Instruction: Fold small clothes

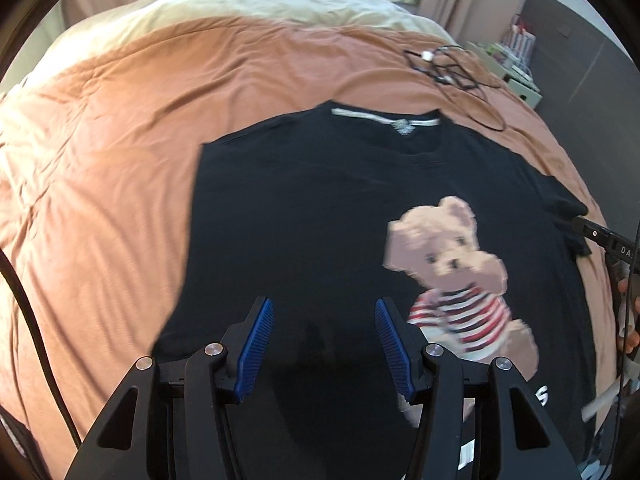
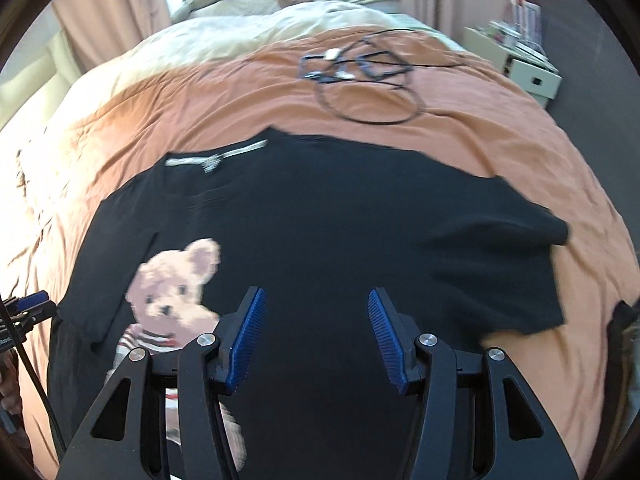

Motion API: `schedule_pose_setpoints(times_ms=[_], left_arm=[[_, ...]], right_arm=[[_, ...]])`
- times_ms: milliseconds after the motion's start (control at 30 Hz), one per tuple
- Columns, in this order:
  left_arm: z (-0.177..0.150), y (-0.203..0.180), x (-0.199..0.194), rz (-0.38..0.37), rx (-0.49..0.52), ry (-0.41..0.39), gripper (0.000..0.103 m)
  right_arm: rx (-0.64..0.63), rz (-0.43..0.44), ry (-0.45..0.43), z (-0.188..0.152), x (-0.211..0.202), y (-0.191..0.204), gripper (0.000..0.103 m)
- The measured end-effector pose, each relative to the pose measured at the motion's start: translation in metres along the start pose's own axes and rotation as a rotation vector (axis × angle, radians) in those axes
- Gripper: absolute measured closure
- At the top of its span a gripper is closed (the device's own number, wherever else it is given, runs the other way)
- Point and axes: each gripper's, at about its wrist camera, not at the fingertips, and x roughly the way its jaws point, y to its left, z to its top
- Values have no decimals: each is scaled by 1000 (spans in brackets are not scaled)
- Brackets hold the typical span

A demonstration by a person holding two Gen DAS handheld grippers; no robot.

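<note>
A black T-shirt (image 1: 320, 208) with a teddy bear print (image 1: 452, 264) lies flat on the orange bedspread, collar away from me. Its left side is folded in with a straight edge; the right sleeve (image 2: 520, 248) lies spread out. My left gripper (image 1: 324, 320) is open and empty, above the shirt's lower left part. My right gripper (image 2: 316, 312) is open and empty, above the shirt's lower middle, right of the bear (image 2: 176, 292). The right gripper's tip shows at the right edge of the left wrist view (image 1: 600, 238). The left gripper's blue tip shows at the left edge of the right wrist view (image 2: 32, 304).
The orange bedspread (image 1: 112, 168) covers the bed, with a cream blanket (image 2: 224, 40) beyond it. A tangle of black cables (image 2: 360, 76) lies past the collar. A white bedside unit (image 2: 528, 76) stands at the far right. Curtains hang at the back.
</note>
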Motion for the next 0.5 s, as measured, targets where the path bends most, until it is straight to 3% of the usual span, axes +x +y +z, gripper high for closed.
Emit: schedule_pose_setpoints(times_ms=[267,500], left_arm=[[23,-73,23,-68,27,-34,48],[42,-129,56,-124,47,-28,48]], right_arm=[[83,-77,-18,-6,-10,-91,51],[152,-119,-23,-7,12,-153,51]])
